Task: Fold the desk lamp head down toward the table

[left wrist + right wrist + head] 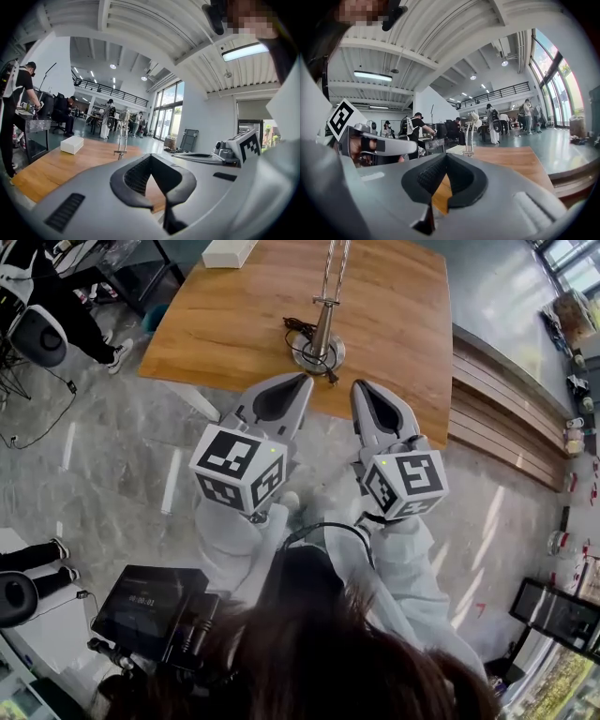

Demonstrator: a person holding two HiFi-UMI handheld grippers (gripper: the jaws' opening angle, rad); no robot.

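Just short of the near edge of the wooden table (234, 324), over the grey floor (122, 474), the person holds both claws side by side, pointed at the desk lamp (321, 334). The left gripper (302, 381) has its jaws pressed together with nothing between them, and its own view shows the tips meeting, with only tabletop beyond. The right gripper (362, 386) is the same: jaws together, empty, touching nothing. Neither claw reaches the lamp. It stands on its round base near the table's front edge, its stem rising upright out of the top of the head view, with a dark cable (298, 332) coiled beside the base. A white box (230, 251) sits at the far end of the table, well apart from the lamp.
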